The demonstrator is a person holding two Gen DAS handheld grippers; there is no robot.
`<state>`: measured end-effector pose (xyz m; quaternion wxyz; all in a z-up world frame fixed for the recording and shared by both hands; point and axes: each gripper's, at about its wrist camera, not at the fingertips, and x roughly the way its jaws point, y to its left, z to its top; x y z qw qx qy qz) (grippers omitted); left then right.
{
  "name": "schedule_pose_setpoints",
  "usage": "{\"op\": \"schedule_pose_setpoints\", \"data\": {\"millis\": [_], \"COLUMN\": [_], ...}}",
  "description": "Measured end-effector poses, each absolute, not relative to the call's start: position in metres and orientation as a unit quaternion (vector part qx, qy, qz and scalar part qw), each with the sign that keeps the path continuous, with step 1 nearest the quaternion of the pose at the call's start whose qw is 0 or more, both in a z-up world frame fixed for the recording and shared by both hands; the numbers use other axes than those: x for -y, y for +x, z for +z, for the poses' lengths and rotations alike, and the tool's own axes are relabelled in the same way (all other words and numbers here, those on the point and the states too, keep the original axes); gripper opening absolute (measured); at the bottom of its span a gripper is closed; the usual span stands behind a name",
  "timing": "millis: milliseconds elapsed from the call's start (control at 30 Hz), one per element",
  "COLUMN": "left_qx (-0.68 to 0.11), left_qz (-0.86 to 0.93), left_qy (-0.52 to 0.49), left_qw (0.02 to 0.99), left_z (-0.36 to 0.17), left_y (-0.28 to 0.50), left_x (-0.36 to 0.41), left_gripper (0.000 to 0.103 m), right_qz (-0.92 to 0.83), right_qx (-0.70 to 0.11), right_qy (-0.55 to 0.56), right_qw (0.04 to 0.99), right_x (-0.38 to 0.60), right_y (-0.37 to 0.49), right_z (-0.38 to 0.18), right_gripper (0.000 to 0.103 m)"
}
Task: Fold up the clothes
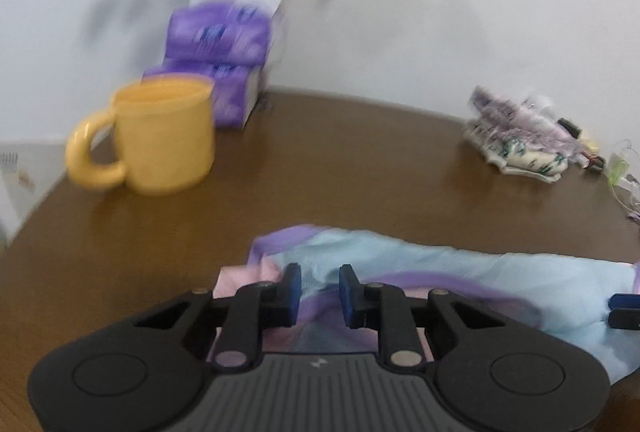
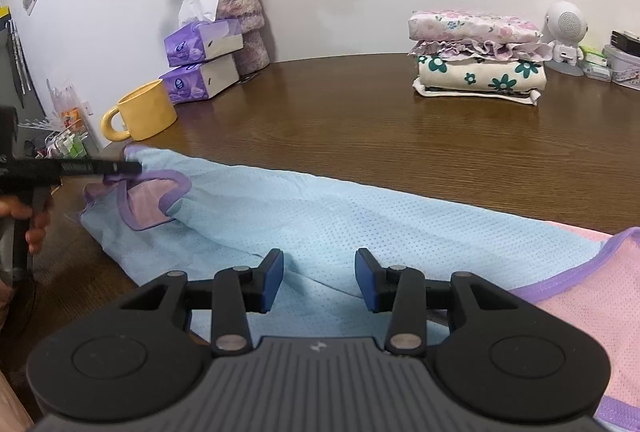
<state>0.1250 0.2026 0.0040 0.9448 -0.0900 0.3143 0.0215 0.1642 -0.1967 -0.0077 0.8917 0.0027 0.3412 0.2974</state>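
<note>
A light blue mesh garment [image 2: 320,216] with purple trim and pink panels lies spread on the brown table [image 2: 360,128]; it also shows in the left wrist view [image 1: 440,272]. My left gripper [image 1: 319,294] is open, its jaws low over the purple-trimmed end of the garment, with nothing between them. In the right wrist view it reaches in from the left [image 2: 120,168] at the trimmed arm opening. My right gripper [image 2: 319,280] is open and empty just above the blue fabric near its front edge.
A yellow mug [image 2: 140,110] stands at the table's left, also in the left wrist view [image 1: 160,136], with two purple tissue boxes [image 2: 200,60] and a vase of flowers [image 2: 244,20] behind. A stack of folded clothes [image 2: 476,56] and small items sit at the back right.
</note>
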Motion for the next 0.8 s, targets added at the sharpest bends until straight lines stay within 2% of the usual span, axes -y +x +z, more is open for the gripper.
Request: {"op": "schedule_pose_setpoints", "data": {"millis": [67, 200, 267, 367, 400, 433, 500, 633, 800], "left_qx": [-0.305, -0.258, -0.243, -0.257, -0.27, -0.286, -0.313, -0.306, -0.29], "left_qz": [0.025, 0.01, 0.006, 0.0, -0.004, -0.005, -0.002, -0.002, -0.02], "left_qy": [-0.103, -0.113, -0.105, -0.102, -0.103, -0.108, -0.121, -0.155, -0.16], "left_qw": [0.946, 0.959, 0.964, 0.961, 0.957, 0.952, 0.942, 0.939, 0.943], "left_z": [0.006, 0.02, 0.025, 0.022, 0.018, 0.014, 0.005, 0.003, 0.009], "left_y": [0.121, 0.112, 0.111, 0.121, 0.126, 0.13, 0.136, 0.132, 0.123], "left_x": [-0.207, -0.207, -0.205, -0.208, -0.21, -0.213, -0.22, -0.232, -0.236], "left_gripper": [0.02, 0.035, 0.038, 0.034, 0.031, 0.022, 0.018, 0.02, 0.02], "right_qz": [0.298, 0.306, 0.312, 0.326, 0.332, 0.34, 0.357, 0.393, 0.408], "right_qx": [-0.343, -0.336, -0.327, -0.316, -0.313, -0.311, -0.306, -0.301, -0.309], "right_qy": [-0.001, 0.003, 0.001, -0.014, -0.02, -0.027, -0.04, -0.074, -0.085], "right_qw": [0.891, 0.891, 0.892, 0.891, 0.89, 0.887, 0.882, 0.866, 0.855], "right_x": [0.195, 0.196, 0.194, 0.185, 0.181, 0.174, 0.16, 0.117, 0.077], "right_y": [0.164, 0.163, 0.162, 0.16, 0.16, 0.161, 0.162, 0.166, 0.173], "right_z": [-0.008, -0.007, -0.004, 0.001, 0.003, 0.005, 0.01, 0.015, 0.01], "right_gripper": [0.04, 0.04, 0.04, 0.039, 0.039, 0.039, 0.034, 0.028, 0.026]}}
